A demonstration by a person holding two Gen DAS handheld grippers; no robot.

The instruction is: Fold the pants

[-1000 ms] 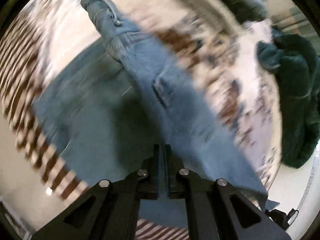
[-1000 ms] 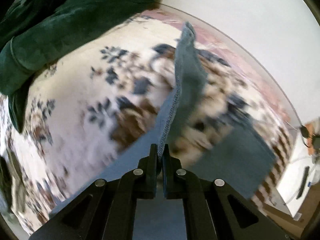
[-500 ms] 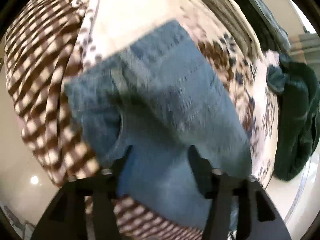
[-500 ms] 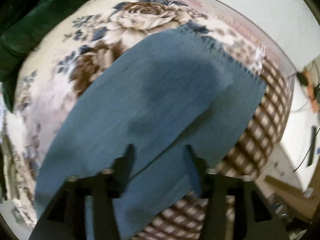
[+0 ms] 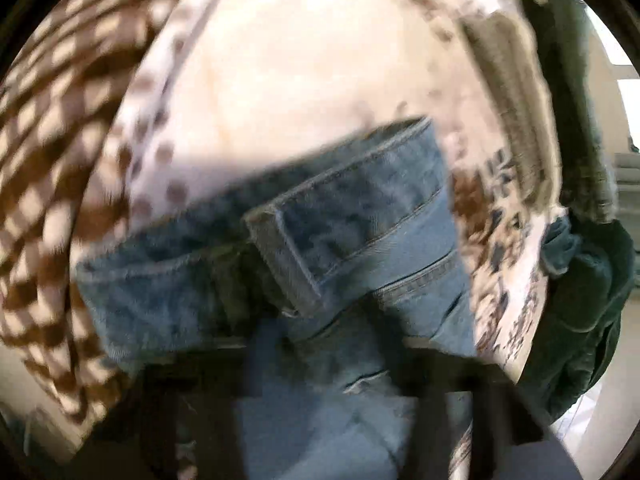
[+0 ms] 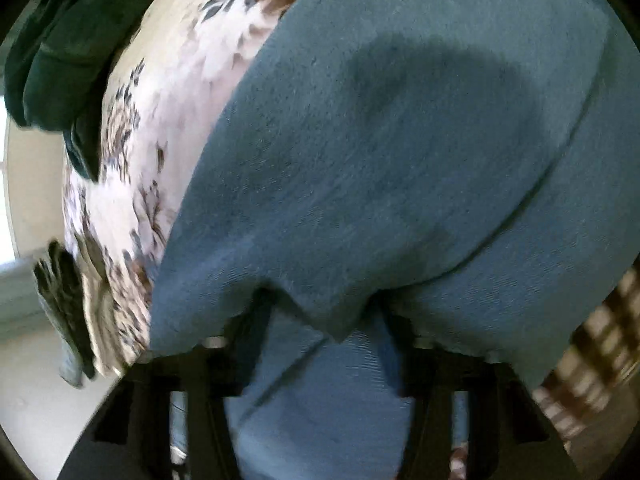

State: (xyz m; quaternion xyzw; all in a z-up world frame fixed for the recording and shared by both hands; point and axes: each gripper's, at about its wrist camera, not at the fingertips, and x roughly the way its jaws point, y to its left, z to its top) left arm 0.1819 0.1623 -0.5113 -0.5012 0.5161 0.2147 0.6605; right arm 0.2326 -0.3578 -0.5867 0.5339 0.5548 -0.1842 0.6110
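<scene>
Blue jeans lie on a bed. In the left wrist view their waistband with a belt loop runs across the middle. My left gripper hovers close over the denim just below the band, blurred, jaws apart and closing, with cloth between them. In the right wrist view a folded-over leg panel of the jeans fills most of the picture. My right gripper is at that panel's lower edge. Its jaws are apart and closing, and a corner of the fold is between them.
The bedspread is cream with flowers and has a brown checked border at the bed's edge. A dark green garment is heaped at the far side of the bed. Pale floor shows beyond.
A second ago both grippers were shut on raised denim. They let go and opened wide; the jeans now lie flat, and both grippers have dropped close to the cloth.
</scene>
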